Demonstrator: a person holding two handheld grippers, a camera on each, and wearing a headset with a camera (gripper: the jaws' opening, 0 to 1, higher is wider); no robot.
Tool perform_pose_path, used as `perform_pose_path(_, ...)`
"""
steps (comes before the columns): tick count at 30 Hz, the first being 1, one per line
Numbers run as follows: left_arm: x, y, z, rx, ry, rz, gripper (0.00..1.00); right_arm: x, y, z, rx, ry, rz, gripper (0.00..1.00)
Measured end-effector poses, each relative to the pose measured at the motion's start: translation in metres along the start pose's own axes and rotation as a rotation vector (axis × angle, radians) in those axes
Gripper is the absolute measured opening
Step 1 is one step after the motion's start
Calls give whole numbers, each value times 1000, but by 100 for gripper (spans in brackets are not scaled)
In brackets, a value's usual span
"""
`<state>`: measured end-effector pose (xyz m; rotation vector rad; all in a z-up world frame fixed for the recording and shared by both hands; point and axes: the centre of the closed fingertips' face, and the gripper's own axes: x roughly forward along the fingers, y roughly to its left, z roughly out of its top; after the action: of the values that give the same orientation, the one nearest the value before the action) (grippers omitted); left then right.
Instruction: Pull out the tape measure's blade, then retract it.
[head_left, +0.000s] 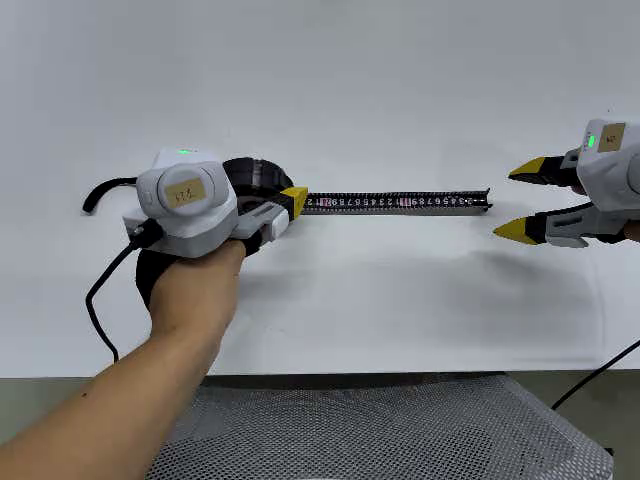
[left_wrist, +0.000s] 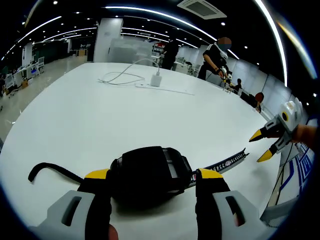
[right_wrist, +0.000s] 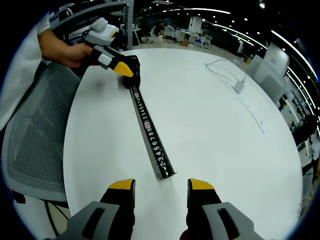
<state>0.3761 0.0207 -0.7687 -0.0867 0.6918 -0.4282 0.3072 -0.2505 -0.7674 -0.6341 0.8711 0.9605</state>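
Note:
A black tape measure (head_left: 256, 180) lies on the white table (head_left: 400, 90), and my left gripper (head_left: 272, 198) is shut on its case. In the left gripper view the case (left_wrist: 150, 174) sits between the two yellow-tipped jaws. The blade (head_left: 398, 201) lies pulled out flat to the right, numbers up, with its hook end free. My right gripper (head_left: 520, 201) hovers open just past that hook, touching nothing. From the right gripper view the blade (right_wrist: 150, 131) runs away from my open right gripper (right_wrist: 161, 186) toward the left gripper (right_wrist: 111, 61).
The case's black wrist strap (head_left: 105, 190) trails left. A grey mesh chair (head_left: 380, 430) stands at the table's near edge. A white charger with cable (left_wrist: 155, 80) lies far across the table. People (left_wrist: 215, 56) stand beyond it.

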Motion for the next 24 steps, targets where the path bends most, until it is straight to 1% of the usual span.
perform_pose_path(12, 1, 3, 0, -9, 0, 20, 61, 14, -3, 1, -44, 30, 36, 34)
perform_pose_path(16, 2, 3, -1, -12, 9, 11, 61, 19, -4, 1, -60, 43, 53, 32)
perform_pose_path(20, 2, 3, -2, -13, 11, 11, 61, 21, -5, 1, -68, 49, 70, 31)
perform_pose_path(24, 2, 3, -2, -14, 11, 11, 61, 24, -4, -2, -86, 68, 92, 29)
